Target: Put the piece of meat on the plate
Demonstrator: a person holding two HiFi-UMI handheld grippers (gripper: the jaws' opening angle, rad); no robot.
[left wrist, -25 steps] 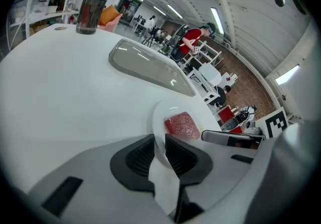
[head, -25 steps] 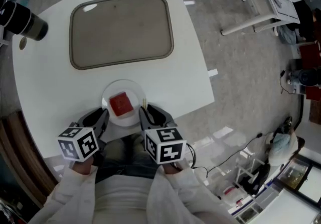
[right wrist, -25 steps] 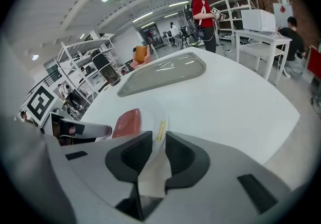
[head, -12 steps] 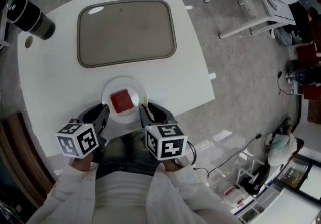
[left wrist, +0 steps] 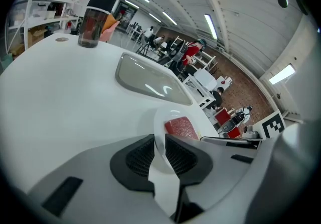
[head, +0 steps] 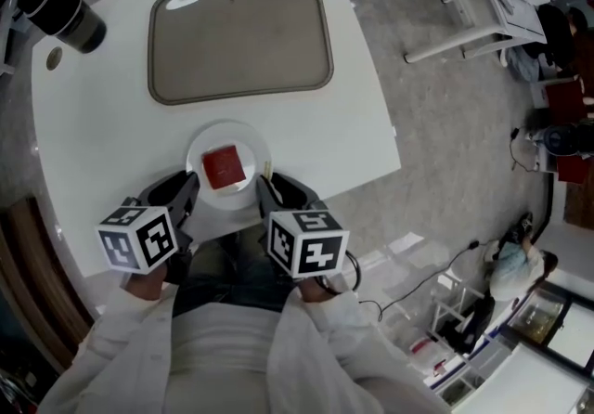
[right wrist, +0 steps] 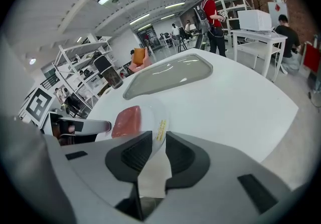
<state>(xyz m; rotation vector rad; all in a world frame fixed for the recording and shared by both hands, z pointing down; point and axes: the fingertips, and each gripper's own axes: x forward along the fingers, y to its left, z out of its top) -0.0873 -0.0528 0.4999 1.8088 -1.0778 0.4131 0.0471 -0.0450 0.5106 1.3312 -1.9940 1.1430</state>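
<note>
A red square piece of meat [head: 224,167] lies on a small white plate [head: 196,152] at the near edge of the white table [head: 357,138]. My left gripper [head: 190,184] is shut on the plate's left rim, and my right gripper [head: 264,186] is shut on its right rim. In the left gripper view the plate's rim [left wrist: 159,117] runs between the pads of the left gripper [left wrist: 160,143], with the meat [left wrist: 180,127] just beyond. In the right gripper view the plate's rim [right wrist: 158,116] sits between the pads of the right gripper [right wrist: 157,143], with the meat [right wrist: 127,120] to the left.
A large grey-brown tray [head: 239,36] lies empty at the far side of the table. A dark tumbler [head: 65,8] stands at the far left corner, with a small round cap [head: 53,57] next to it. White furniture legs [head: 464,4] stand on the floor to the right.
Both grippers, still shut on the plate's rim, have moved a little up and towards the tray with the plate. The meat stays on the plate.
</note>
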